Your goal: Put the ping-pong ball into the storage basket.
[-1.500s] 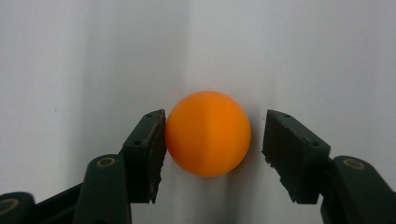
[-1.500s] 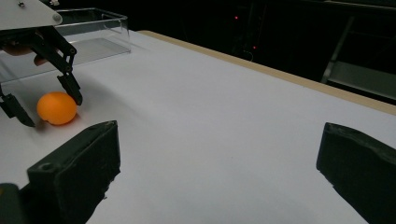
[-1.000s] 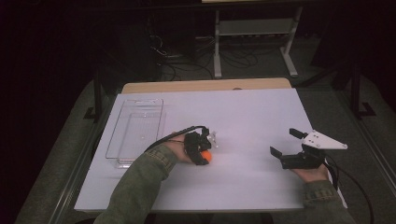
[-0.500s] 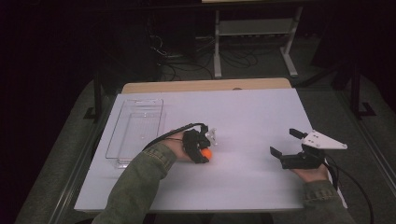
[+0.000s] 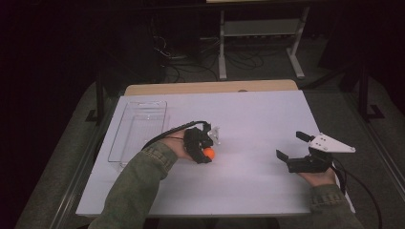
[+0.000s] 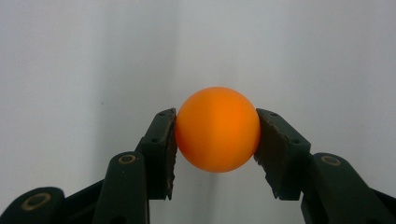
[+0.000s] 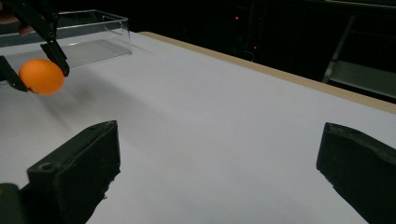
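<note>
An orange ball [image 6: 217, 129] sits squeezed between the two black pads of my left gripper [image 6: 215, 140], which is shut on it and points down at the white table. In the high view the ball [image 5: 209, 153] shows at the tip of the left gripper [image 5: 206, 153] near the table's middle, slightly above the surface. The right gripper view shows the ball [image 7: 41, 76] in those jaws at its far left. My right gripper [image 5: 290, 146] rests at the table's right side, its jaws wide open with nothing between them [image 7: 219, 177].
A clear plastic tray [image 5: 129, 138] lies along the left part of the white table [image 5: 258, 119], just left of the left hand. A wooden strip edges the table's far side. A metal rack stands on the dark floor beyond.
The left gripper has risen a little with the orange ball in its jaws. The right gripper has stayed where it was.
</note>
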Motion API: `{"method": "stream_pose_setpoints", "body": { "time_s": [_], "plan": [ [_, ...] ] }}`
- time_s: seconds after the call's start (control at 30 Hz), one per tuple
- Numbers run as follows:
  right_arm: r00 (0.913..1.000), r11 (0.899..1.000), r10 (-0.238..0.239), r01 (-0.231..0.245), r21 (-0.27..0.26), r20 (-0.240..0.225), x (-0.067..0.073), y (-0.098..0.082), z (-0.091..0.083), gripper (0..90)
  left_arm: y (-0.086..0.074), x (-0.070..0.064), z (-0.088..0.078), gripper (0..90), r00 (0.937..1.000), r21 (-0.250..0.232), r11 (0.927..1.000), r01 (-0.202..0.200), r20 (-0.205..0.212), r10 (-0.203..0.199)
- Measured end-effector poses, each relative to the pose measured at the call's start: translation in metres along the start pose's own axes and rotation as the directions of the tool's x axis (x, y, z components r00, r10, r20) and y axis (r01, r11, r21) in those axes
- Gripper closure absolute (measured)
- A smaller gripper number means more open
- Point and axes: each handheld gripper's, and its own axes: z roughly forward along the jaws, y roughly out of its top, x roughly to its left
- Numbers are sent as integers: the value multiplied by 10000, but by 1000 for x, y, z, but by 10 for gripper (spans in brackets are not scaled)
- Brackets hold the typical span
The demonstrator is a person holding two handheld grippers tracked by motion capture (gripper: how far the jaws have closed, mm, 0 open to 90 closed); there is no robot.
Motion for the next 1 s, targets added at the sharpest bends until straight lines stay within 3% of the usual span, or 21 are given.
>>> {"method": "stream_pose_setpoints", "body": {
  "time_s": [0.77, 1.0],
  "plan": [
    [10000, 10000, 27, -27, 58, -23, 0, 0, 1, 0, -3, -1, -49, 509, 9984, -12, 10000, -33, -570, 33],
    [10000, 10000, 66, -66, 69, -10, 0, 0, 1, 0, -11, 0, -71, 508, 9977, -427, 9990, 141, -652, -169]
  ]
}}
